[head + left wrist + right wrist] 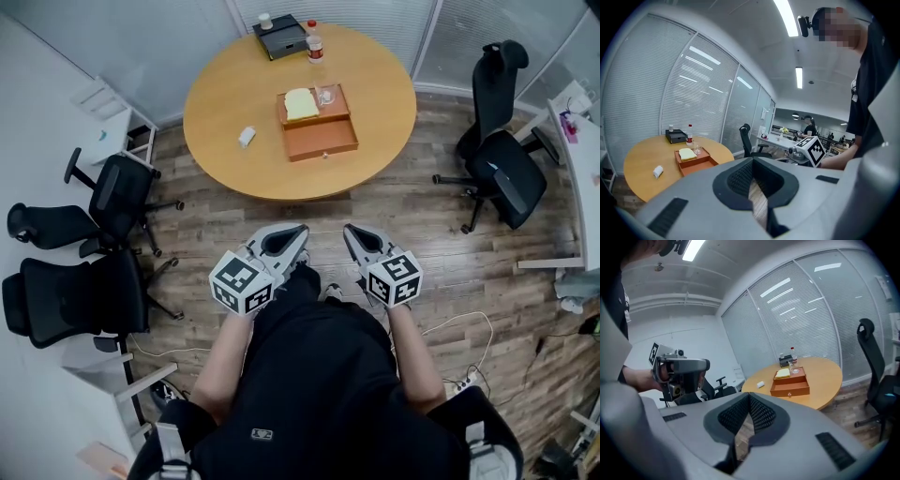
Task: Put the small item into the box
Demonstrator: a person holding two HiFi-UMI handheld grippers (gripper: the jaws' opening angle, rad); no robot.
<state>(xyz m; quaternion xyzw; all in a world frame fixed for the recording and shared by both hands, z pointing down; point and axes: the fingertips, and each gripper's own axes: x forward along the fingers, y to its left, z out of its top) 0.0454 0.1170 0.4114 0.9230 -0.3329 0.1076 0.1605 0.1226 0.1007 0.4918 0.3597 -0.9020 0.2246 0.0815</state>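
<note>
— Where's the small item [247,137]?
— On the table [375,89], near its left edge, apart from the orange box [317,122] at the centre.
— Grippers?
— Both clenched, empty: left gripper [292,234] and right gripper [354,234], short of the table's near edge.

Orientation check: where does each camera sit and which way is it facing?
Head view: on the person's head, looking steeply down at the round table; torso, forearms, left gripper and right gripper show.
Left gripper view: on the left gripper, along its shut jaws, table at left; right gripper at right.
Right gripper view: on the right gripper, along its shut jaws, table at right; left gripper at left.
Shared: all show the table, orange box and small white item.
</note>
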